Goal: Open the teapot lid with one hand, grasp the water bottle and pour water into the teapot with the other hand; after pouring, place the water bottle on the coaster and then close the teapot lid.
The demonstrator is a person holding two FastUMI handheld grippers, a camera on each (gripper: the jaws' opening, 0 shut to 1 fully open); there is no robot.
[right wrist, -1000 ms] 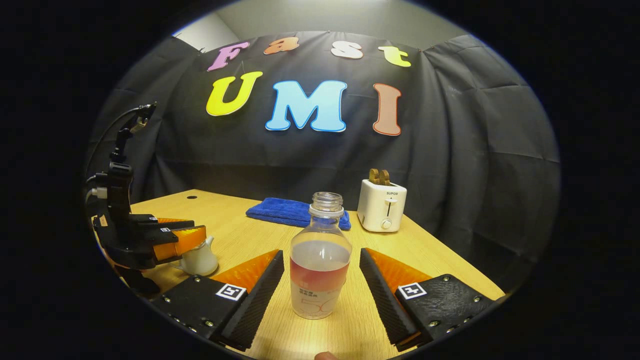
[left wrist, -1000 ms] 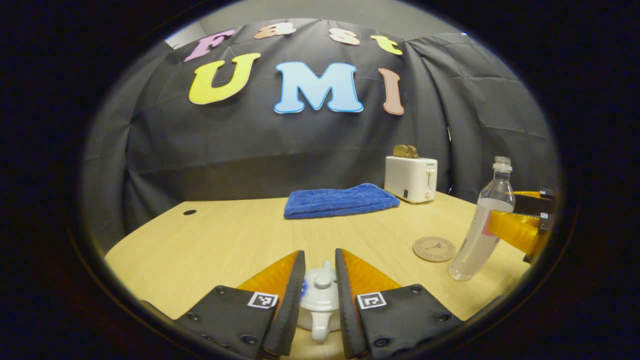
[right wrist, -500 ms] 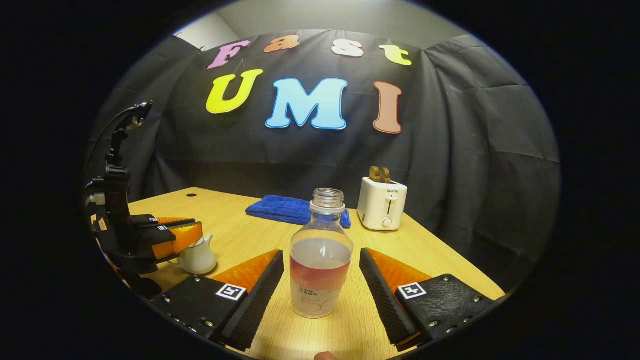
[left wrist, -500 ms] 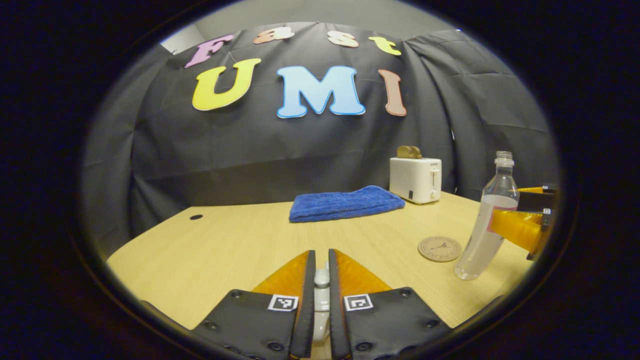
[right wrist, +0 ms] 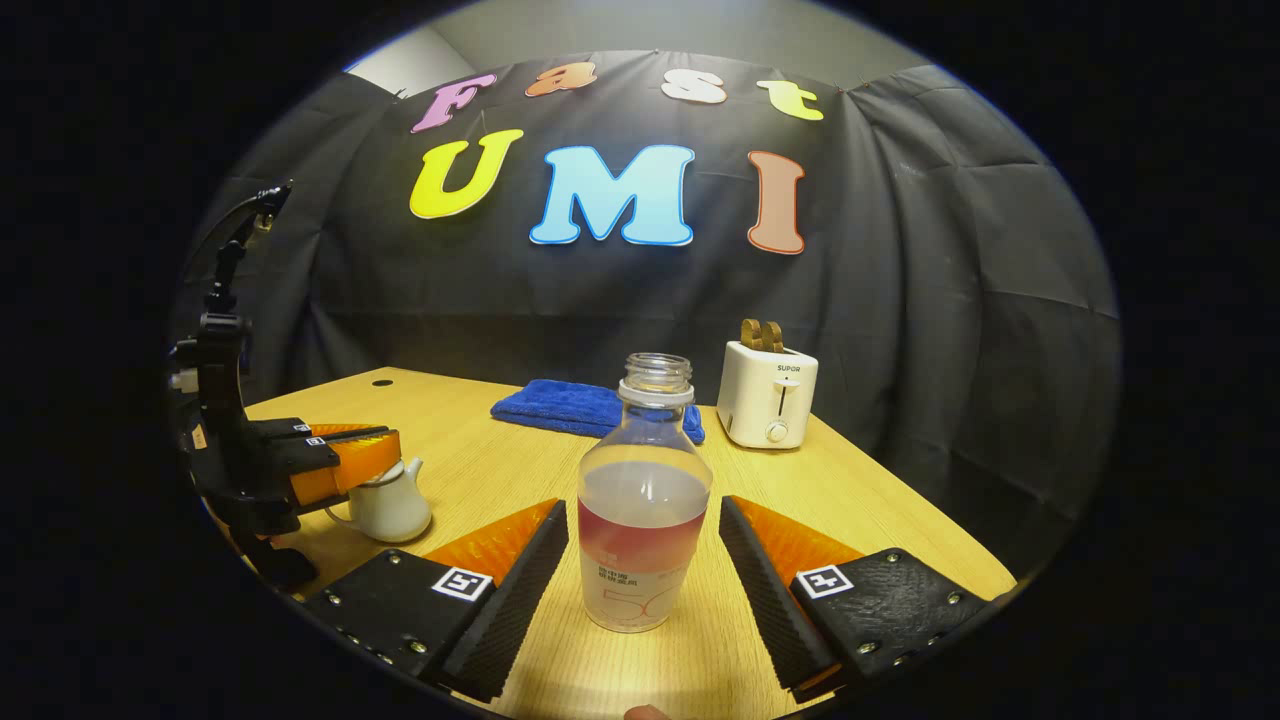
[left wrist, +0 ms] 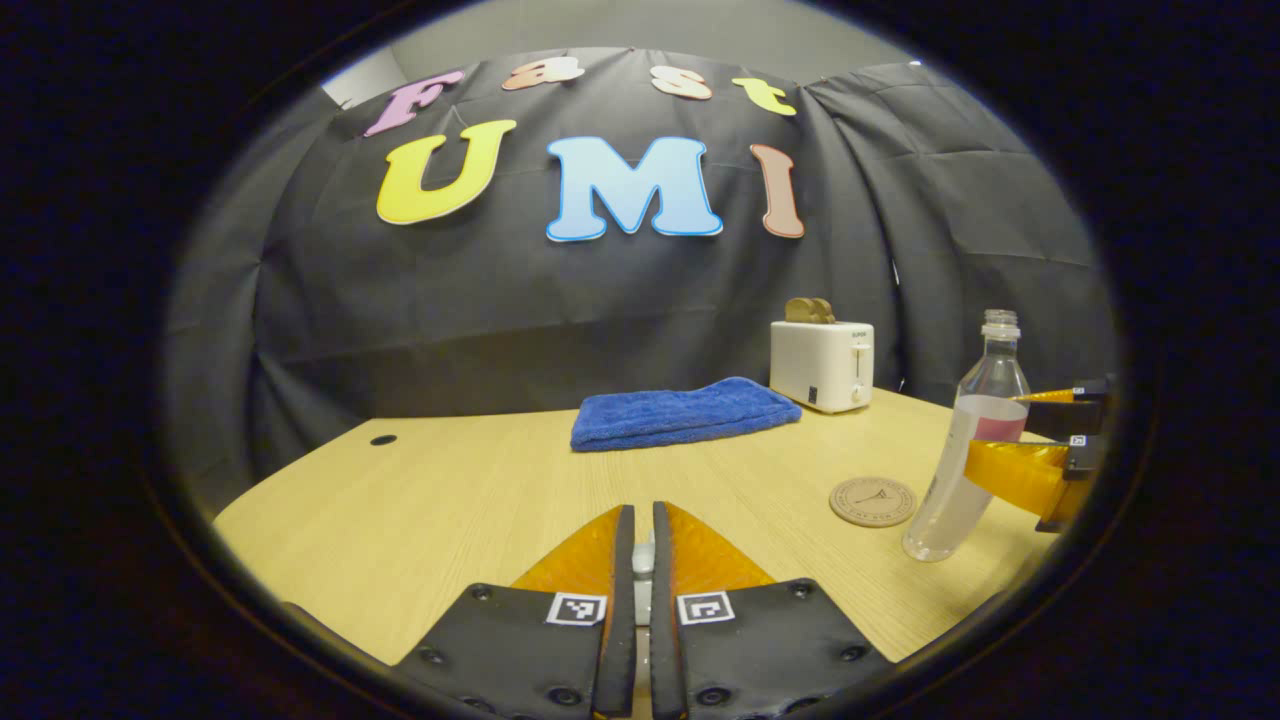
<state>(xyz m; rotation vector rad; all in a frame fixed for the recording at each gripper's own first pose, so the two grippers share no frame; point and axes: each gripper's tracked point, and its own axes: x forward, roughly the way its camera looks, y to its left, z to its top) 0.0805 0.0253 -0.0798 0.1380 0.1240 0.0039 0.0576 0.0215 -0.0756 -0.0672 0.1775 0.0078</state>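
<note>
The white teapot [right wrist: 385,505] stands at the table's left in the right gripper view, with my left gripper [right wrist: 392,445] on its top. In the left gripper view my left gripper [left wrist: 642,540] is shut on the teapot lid [left wrist: 643,562], whose white knob shows in the narrow gap. The open clear water bottle [right wrist: 645,510], partly filled, stands upright between the fingers of my right gripper [right wrist: 642,507], which is open and apart from it on both sides. The bottle [left wrist: 962,455] and the right gripper [left wrist: 995,430] stand beside the round coaster [left wrist: 872,501].
A folded blue towel [left wrist: 685,412] lies at the back of the wooden table [left wrist: 450,500]. A white toaster [left wrist: 821,365] with bread in it stands at the back right. The table's right edge runs close behind the bottle [right wrist: 900,520].
My left gripper has closed from open around the teapot top to shut on the lid knob. The right gripper has stayed open around the bottle.
</note>
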